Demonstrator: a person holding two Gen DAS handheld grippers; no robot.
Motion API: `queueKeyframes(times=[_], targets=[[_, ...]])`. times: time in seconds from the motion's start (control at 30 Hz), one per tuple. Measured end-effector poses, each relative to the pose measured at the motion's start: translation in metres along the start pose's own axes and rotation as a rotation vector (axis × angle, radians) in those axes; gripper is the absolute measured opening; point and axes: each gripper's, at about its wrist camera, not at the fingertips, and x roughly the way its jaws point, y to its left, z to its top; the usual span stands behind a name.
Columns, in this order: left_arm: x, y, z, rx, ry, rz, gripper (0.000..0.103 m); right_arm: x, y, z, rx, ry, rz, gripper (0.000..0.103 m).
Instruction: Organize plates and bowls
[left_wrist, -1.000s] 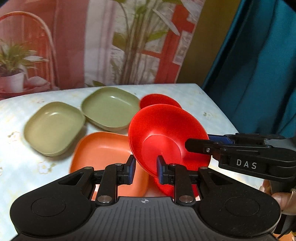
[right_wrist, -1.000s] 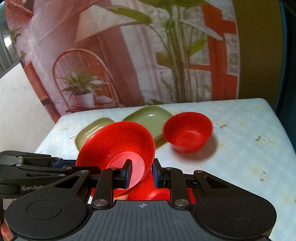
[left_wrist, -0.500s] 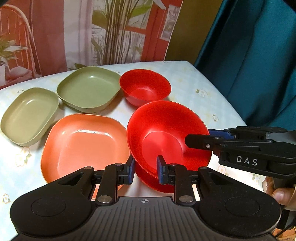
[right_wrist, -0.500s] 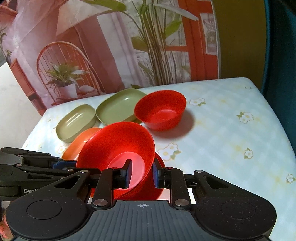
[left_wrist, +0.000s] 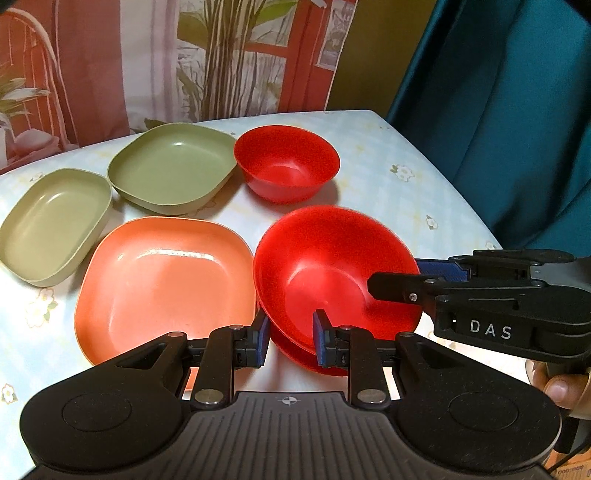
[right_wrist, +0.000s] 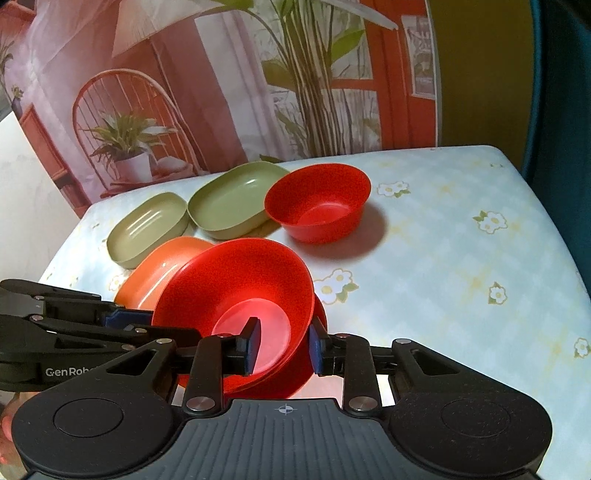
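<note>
Red bowl (left_wrist: 332, 273) rim between both hand-held grippers, left (left_wrist: 289, 341) clamped, right (right_wrist: 283, 345) opening

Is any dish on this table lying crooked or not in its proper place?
Yes. The upper red bowl sits tilted on the lower red bowl beneath it, not nested flat. The other dishes lie level.
</note>
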Motion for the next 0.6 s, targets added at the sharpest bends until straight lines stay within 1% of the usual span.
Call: queueKeyframes(times=[0.23, 0.3, 0.43, 0.47, 0.5, 0.53, 0.57, 0.6], targets=[[-0.001, 0.004, -0.001, -0.012, -0.012, 0.020, 0.026, 0.001, -0.001, -0.002, -0.006, 0.005, -0.015, 0.030], [-0.002, 0.005, -0.001, -0.017, -0.020, 0.023, 0.026, 0.000, -0.001, -0.002, -0.012, 0.000, -0.024, 0.032], [-0.006, 0.007, 0.001, -0.019, -0.040, 0.035, 0.027, -0.004, -0.003, -0.001, -0.021, -0.016, -0.036, 0.032], [-0.007, 0.008, 0.001, -0.021, -0.048, 0.041, 0.027, -0.005, -0.004, 0.000, -0.023, -0.022, -0.036, 0.036], [-0.009, 0.008, 0.002, -0.022, -0.058, 0.047, 0.029, -0.005, -0.005, 0.001, -0.023, -0.029, -0.042, 0.045], [-0.010, 0.009, 0.002, -0.021, -0.068, 0.054, 0.032, -0.006, -0.005, 0.002, -0.023, -0.038, -0.049, 0.050], [-0.012, 0.009, 0.003, -0.018, -0.082, 0.064, 0.040, -0.007, -0.007, 0.003, -0.022, -0.049, -0.052, 0.063], [-0.015, 0.009, 0.004, -0.014, -0.100, 0.076, 0.049, -0.008, -0.008, 0.005, -0.021, -0.062, -0.054, 0.072]])
